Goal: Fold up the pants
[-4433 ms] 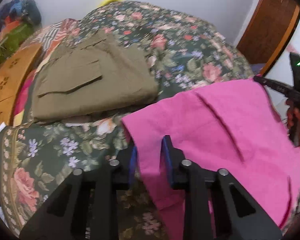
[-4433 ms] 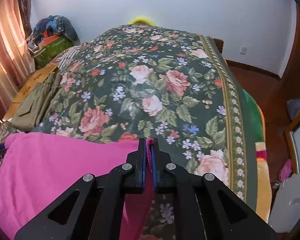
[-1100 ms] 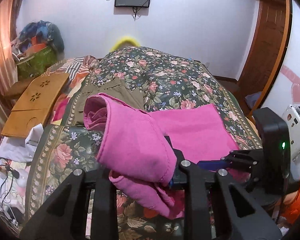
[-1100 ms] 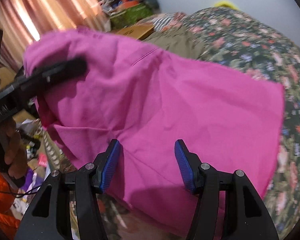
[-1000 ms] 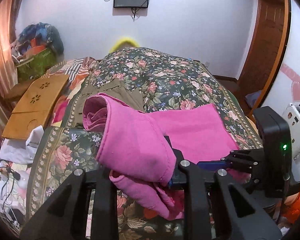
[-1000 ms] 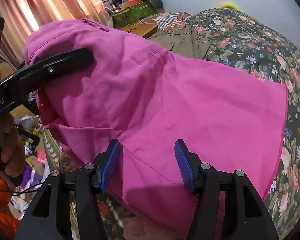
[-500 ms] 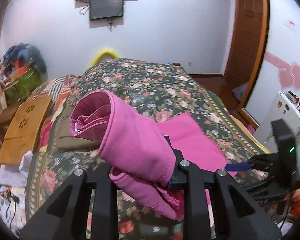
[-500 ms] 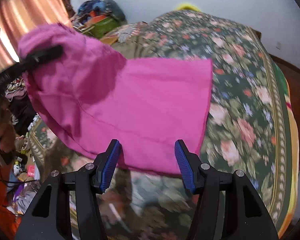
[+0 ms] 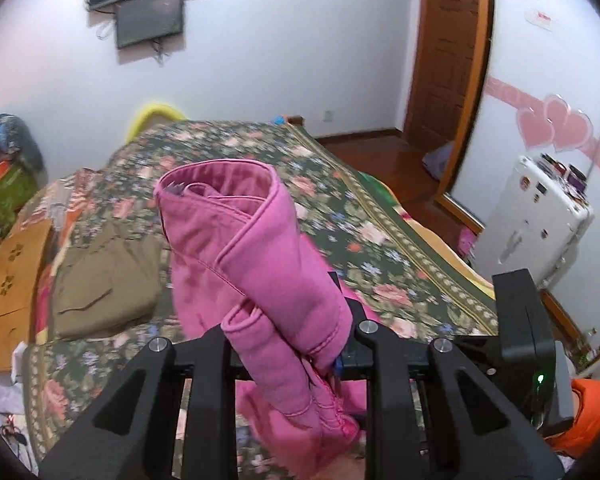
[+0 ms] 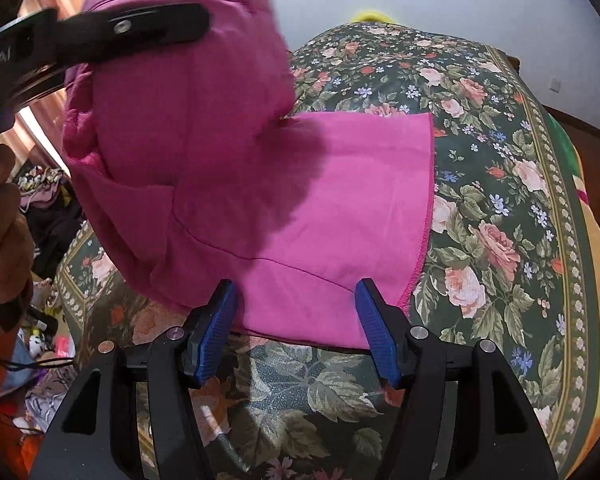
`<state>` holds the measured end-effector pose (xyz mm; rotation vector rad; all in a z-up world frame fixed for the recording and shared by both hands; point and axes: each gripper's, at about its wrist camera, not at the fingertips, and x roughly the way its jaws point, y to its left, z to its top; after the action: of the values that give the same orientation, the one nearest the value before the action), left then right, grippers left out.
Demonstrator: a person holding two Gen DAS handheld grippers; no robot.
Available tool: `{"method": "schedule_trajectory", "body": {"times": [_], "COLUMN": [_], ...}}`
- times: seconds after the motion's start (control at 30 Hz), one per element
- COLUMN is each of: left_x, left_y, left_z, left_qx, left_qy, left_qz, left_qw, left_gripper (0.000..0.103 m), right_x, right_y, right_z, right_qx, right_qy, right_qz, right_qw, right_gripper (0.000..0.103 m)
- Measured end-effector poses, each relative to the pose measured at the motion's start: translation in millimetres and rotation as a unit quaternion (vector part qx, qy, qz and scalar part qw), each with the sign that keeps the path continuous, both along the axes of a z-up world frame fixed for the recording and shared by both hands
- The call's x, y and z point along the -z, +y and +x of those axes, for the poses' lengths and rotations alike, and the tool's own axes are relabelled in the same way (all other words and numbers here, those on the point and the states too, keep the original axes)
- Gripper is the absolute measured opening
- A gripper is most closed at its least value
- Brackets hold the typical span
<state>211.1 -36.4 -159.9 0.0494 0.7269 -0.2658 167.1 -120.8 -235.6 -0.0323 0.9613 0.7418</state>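
The left gripper point(image 9: 296, 344) is closed on the pink pants point(image 9: 256, 264). It pinches a thick bunch of the cloth at the waist end and holds it up in the air above the bed point(image 9: 384, 240). The bunch stands up from the jaws like a fat roll, and a small fold of it hangs down below them.

From the right wrist view, the lifted part of the pink pants point(image 10: 180, 128) hangs on the left side, with the black finger of the left gripper point(image 10: 132, 32) lying across its top. A hand point(image 10: 4, 220) holds that tool at the left edge of the view. The rest of the pants lies flat on the flowered bedspread point(image 10: 500, 200), near the front edge of the bed. The hem runs down the right side of the flat part.

The right gripper point(image 10: 296, 332) has its jaws apart, and they are opening wider. Its blue pads point(image 10: 216, 328) sit just over the near edge of the flat pink cloth. They do not press on the cloth.

Folded olive-green pants point(image 9: 104, 276) lie on the left side of the bed. Beside them, past the left edge, is a wooden board point(image 9: 16, 276).
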Motion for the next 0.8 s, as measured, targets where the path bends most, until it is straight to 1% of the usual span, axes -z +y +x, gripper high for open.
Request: {"method": "schedule_trajectory", "body": {"times": [0.1, 0.17, 0.3, 0.37, 0.43, 0.5, 0.53, 0.57, 0.63, 0.67, 0.73, 0.8], "left_x": [10.2, 17.5, 26.6, 34.5, 45.0, 54.0, 57.2, 58.8, 63.1, 65.0, 70.5, 73.2], "left_y": [-11.2, -16.6, -26.6, -32.2, -33.7, -36.1, -36.8, -37.3, -38.1, -38.7, -40.2, -40.9], "left_z": [9.8, 15.8, 22.9, 27.3, 34.5, 39.5, 40.3, 39.6, 39.4, 39.3, 39.0, 39.4], "left_qx": [0.011, 0.019, 0.035, 0.043, 0.046, 0.044, 0.045, 0.047, 0.052, 0.055, 0.056, 0.053], "left_qy": [0.023, 0.041, 0.061, 0.081, 0.114, 0.14, 0.147, 0.15, 0.162, 0.168, 0.177, 0.181], "left_qz": [-0.002, -0.011, -0.02, -0.026, -0.038, -0.042, -0.045, -0.049, -0.062, -0.069, -0.07, -0.073], "left_qw": [0.9997, 0.9989, 0.9973, 0.9954, 0.9916, 0.9883, 0.9871, 0.9864, 0.9834, 0.9818, 0.9801, 0.9793], "left_gripper": [0.022, 0.022, 0.022, 0.022, 0.022, 0.03, 0.039, 0.052, 0.067, 0.071, 0.075, 0.078], "right_x": [-0.3, 0.0, 0.9, 1.1, 0.4, -1.6, -3.1, -4.9, -7.1, -7.4, -7.4, -6.9], "right_y": [1.0, 0.9, -0.2, -0.5, -1.3, -4.2, -6.6, -10.0, -17.6, -22.5, -33.5, -45.9], "right_z": [-0.6, -1.0, -1.4, -1.3, -1.1, -1.1, -1.7, -2.3, -4.0, -5.7, -7.9, -9.4], "right_qx": [0.0, 0.0, 0.0, 0.0, 0.0, 0.002, 0.003, 0.004, 0.01, 0.014, 0.024, 0.04], "right_qy": [-0.001, -0.002, -0.002, -0.001, 0.001, 0.005, 0.005, 0.004, -0.001, -0.003, -0.007, -0.007], "right_qz": [0.001, 0.003, 0.007, 0.009, 0.01, 0.013, 0.012, 0.01, 0.004, -0.002, -0.011, -0.017], "right_qw": [1.0, 1.0, 1.0, 1.0, 1.0, 1.0, 1.0, 1.0, 1.0, 1.0, 1.0, 0.999], "right_gripper": [0.059, 0.059, 0.06, 0.06, 0.059, 0.059, 0.058, 0.058, 0.058, 0.058, 0.058, 0.058]}}
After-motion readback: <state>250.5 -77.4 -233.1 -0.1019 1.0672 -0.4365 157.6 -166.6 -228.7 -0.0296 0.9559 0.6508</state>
